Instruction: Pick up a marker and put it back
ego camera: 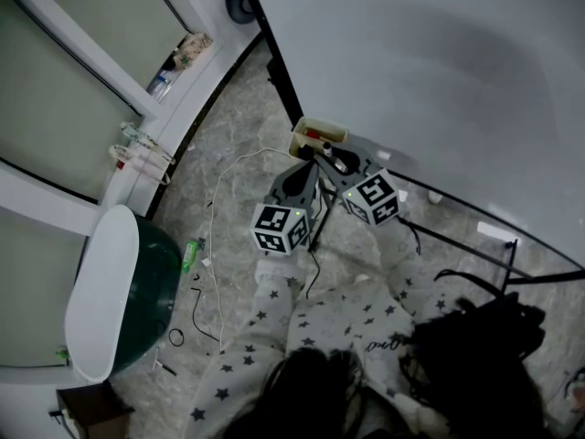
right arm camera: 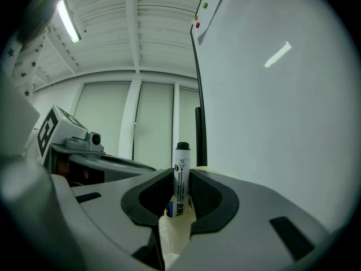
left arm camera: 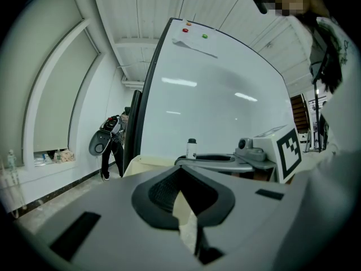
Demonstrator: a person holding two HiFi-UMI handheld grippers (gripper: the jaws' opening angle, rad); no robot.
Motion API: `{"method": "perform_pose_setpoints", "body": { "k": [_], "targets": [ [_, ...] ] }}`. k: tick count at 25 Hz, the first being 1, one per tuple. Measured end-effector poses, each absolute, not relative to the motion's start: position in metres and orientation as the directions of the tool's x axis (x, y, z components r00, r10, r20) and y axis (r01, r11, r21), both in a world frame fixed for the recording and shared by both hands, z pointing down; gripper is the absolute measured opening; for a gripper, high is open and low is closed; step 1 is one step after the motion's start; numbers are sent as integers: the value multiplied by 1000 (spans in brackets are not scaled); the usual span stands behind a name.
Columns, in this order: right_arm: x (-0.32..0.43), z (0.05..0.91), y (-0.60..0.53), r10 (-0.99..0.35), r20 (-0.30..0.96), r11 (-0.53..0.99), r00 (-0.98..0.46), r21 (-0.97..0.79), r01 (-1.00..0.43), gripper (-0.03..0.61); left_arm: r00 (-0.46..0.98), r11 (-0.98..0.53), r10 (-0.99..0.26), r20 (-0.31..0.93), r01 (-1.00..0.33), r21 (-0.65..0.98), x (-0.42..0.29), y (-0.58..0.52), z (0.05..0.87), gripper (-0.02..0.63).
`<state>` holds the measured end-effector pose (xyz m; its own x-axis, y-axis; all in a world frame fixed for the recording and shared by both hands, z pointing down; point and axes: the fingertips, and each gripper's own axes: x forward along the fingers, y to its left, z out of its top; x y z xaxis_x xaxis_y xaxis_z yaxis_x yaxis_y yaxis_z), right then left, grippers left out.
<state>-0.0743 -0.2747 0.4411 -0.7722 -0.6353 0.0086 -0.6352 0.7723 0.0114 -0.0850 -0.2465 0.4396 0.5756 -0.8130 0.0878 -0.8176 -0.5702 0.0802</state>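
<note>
**Marker clamped upright in the right tongs beside the whiteboard**

Stands at the edge of a whiteboard (ego camera: 439,62) with a pair of tongs in each hand. Aims both at a cream box (ego camera: 317,138) that sits at the board's dark edge with something red inside.

Grips the marker (right arm camera: 181,168) in the right tongs (right arm camera: 181,192), the dark ribbed pads pressed on both sides of the white barrel. Holds it upright, black cap on top and printed label towards the camera, with a touch of blue low on the barrel. Has it just beside the board's edge, above a cream surface visible through the gap below the pads. Seen from the left gripper view too, as a small white stick with a dark cap rising above the right tongs' grey body.

Holds the left tongs (left arm camera: 183,192) apart, with nothing between the pads and only a cream strip showing through the gap. Carries them just beside the right tongs and a little nearer the body in the head view, close but not touching.

Wears pale sleeves (ego camera: 274,318) dotted with dark stars. Stands on a mottled stone floor (ego camera: 238,144) with a thin cable (ego camera: 218,245) trailing across it.
</note>
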Motion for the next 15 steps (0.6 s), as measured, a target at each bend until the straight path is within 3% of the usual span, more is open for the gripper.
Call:
{"method": "perform_pose_setpoints", "body": {
  "k": [15],
  "targets": [
    [-75, 432, -269, -614, 10, 789, -789, 36, -614, 83, 577, -571, -814, 71, -817, 83, -88, -244, 434, 0]
  ]
}}
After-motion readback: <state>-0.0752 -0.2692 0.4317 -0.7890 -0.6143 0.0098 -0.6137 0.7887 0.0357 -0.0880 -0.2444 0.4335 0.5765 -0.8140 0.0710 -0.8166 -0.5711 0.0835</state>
